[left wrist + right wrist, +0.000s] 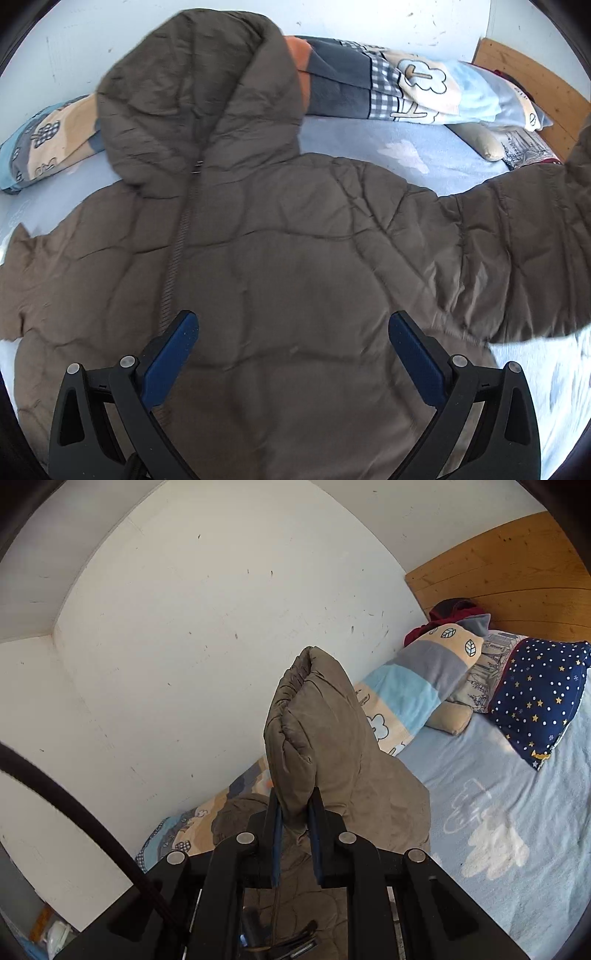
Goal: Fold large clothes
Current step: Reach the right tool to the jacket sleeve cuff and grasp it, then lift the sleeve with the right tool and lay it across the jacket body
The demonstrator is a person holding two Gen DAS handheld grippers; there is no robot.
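A brown hooded puffer jacket [288, 266] lies spread on a light blue bed sheet [388, 147], zipper up, hood toward the wall. My left gripper [293, 325] is open and empty, hovering over the jacket's lower front. The jacket's right sleeve [535, 240] is lifted off the sheet at the right edge. In the right wrist view my right gripper [295, 805] is shut on the sleeve's cuff [314, 723], which stands up between the blue pads above the bed.
A long patterned bolster pillow [406, 85] lies along the white wall [221, 627]. A navy star pillow [543, 694] and a beige pillow [450, 716] sit by the wooden headboard [517, 576]. A black cable [74, 812] crosses the right wrist view's left side.
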